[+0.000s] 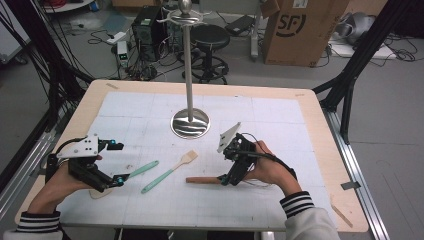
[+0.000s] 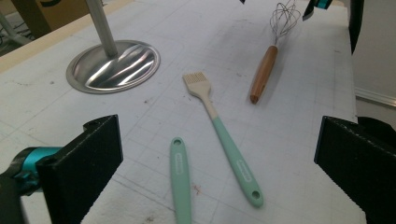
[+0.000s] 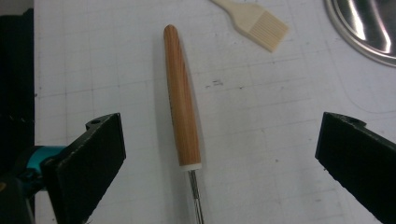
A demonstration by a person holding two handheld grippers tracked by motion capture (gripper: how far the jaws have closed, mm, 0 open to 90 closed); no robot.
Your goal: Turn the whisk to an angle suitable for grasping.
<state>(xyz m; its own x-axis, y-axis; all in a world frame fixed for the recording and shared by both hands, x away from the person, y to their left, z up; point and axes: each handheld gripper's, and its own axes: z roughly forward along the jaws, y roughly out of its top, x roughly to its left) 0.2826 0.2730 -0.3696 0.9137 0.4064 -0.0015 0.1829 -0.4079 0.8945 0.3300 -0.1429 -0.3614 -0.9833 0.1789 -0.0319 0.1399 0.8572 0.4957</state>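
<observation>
The left gripper view revealed a wire head on the whisk [image 2: 267, 65] at the upper right of the frame, which the high view hid behind the right tool [image 1: 227, 180]. The right gripper view showed the whisk's wooden handle lying on the bench [image 3: 116, 84] at centre frame, between that tool's wide-open jaws, untouched. The left tool [image 1: 118, 163] was also spread wide and empty, near the mint-handled pastry brush [image 2: 219, 126] and a mint handle [image 2: 180, 179] at lower centre.

The floor [image 1: 390, 145] is grey, with many black cables [image 1: 107, 30] on it. A big cardboard box [image 1: 300, 30] stands behind the table [image 1: 320, 125], beside what may be a black stool [image 1: 211, 37].
</observation>
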